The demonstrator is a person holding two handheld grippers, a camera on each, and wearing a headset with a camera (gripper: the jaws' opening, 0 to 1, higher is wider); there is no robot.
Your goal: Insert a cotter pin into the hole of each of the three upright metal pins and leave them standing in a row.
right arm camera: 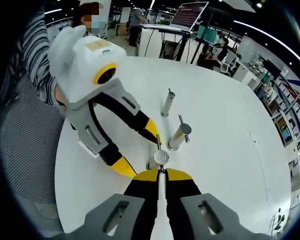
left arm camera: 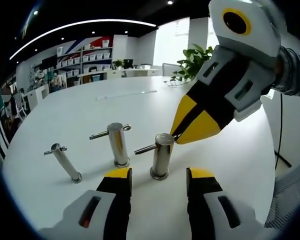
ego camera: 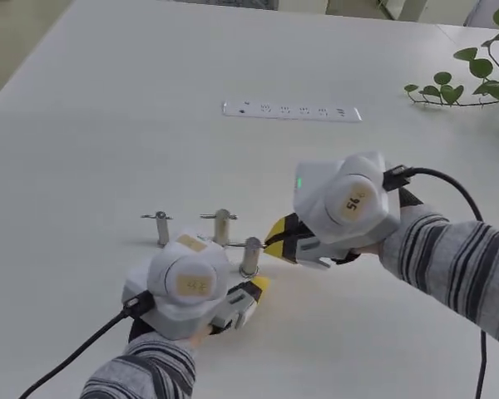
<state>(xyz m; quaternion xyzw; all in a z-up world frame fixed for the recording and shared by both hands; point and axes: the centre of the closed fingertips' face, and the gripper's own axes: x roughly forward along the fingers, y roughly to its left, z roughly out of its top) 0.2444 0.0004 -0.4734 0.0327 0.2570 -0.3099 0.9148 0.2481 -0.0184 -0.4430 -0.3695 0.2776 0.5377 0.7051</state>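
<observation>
On the left side of the tabletop [ego camera: 108,125] I see the left pin [ego camera: 161,227] standing up, with the first cotter pin [left arm camera: 54,149] across its top. Next to it stands the middle pin [ego camera: 223,225], and the second cotter pin [left arm camera: 109,133] goes through it too. So I think two of the three are done. Right of those, and closest to me, is the near pin [ego camera: 250,256], also standing up straight. My left claw [left arm camera: 158,176] is wide open and holds nothing. Its two jaws sit on either side of the foot of the near pin, and I cannot tell if they touch it. The third cotter pin [left arm camera: 146,148] lies flat, across the top part of the near pin. Its thin end pokes out on the left side, and its other end is on the right side. My right claw [right arm camera: 161,176] is squeezed tight on that right end, with its tip just beside the top of the near pin. So the thing I care about lies straight ahead of the right claw, pointing away from it toward the left. The right hand is the one to use, I think. A small push along that same flat line should seat it all the way. If I tip the claw, the near pin might fall, so closing the left claw on its foot could help.
</observation>
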